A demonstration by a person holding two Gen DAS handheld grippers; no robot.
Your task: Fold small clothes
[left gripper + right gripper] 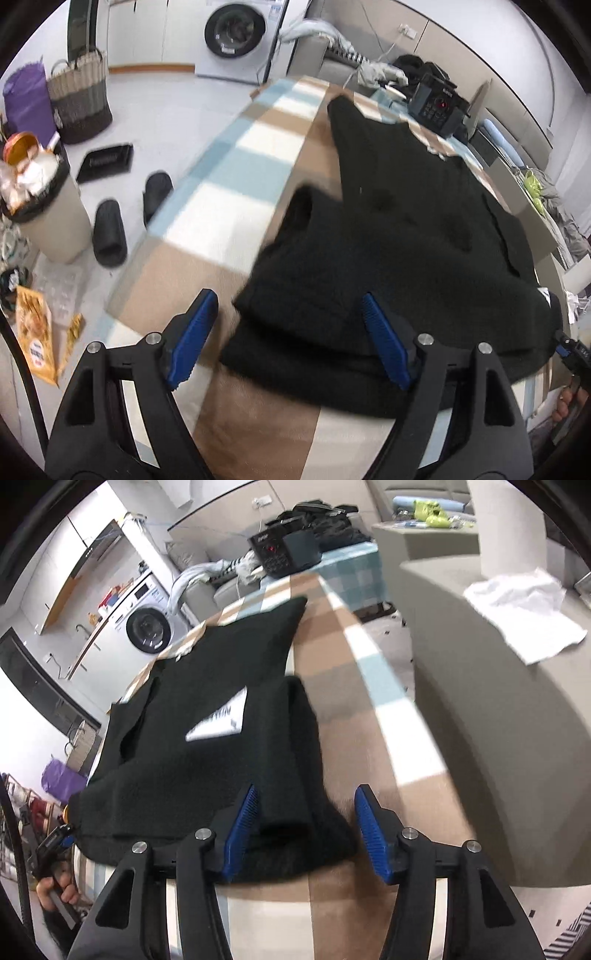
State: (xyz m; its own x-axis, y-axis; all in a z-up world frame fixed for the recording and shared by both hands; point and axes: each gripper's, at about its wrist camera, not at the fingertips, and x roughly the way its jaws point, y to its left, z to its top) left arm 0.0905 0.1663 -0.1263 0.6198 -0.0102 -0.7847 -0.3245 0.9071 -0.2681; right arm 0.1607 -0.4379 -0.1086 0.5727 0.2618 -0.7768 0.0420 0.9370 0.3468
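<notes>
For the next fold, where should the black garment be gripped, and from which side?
Probably the black garment at its near folded hem, one corner per tool, coming from the near table edge. That edge lies thick and straight between the open left tool and right tool.

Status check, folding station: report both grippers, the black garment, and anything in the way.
Left gripper open, right gripper open, each straddling a near corner. Black fleece garment flat on checked blanket, near hem folded over, nothing gripped. Nothing blocking.

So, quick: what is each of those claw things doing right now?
Left gripper: open, holding nothing, over the black garment.
Right gripper: open, holding nothing, straddling the garment's edge.
</notes>
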